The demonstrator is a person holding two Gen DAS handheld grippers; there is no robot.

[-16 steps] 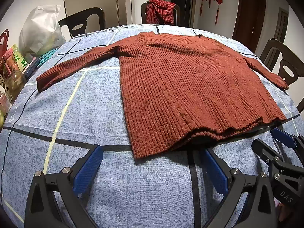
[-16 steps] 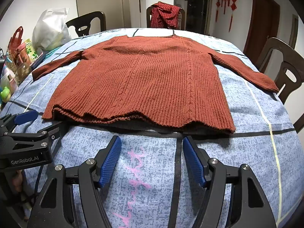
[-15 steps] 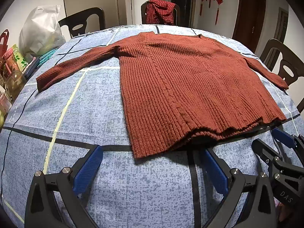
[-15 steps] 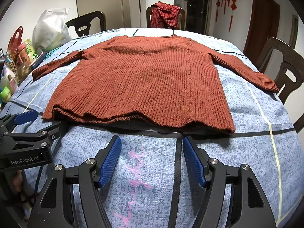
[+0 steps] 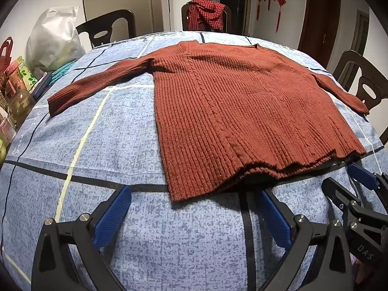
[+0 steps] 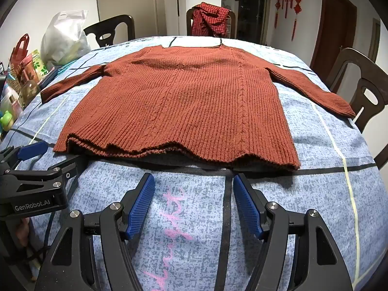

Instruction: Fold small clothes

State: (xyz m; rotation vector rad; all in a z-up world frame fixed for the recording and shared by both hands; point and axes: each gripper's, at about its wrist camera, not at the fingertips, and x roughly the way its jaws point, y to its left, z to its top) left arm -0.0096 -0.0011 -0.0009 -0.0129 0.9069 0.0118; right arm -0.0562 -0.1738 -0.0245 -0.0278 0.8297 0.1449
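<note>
A rust-red ribbed sweater (image 5: 242,111) lies flat and face up on the table (image 5: 101,145), which is covered by a blue mottled cloth with dark and pale lines. Its hem runs along the near edge of the table, its neckline points to the far edge, and both sleeves are spread out toward the left and right edges. The left tongs (image 5: 194,215) hover just short of the hem's left corner, blue pads wide apart with nothing between them. The right tongs (image 6: 194,203) hover near the middle of the hem, likewise apart and empty. A white plastic bag (image 5: 52,38) and small packages crowd the table's left edge. A red checked garment (image 6: 209,19) hangs over the far chair.
</note>
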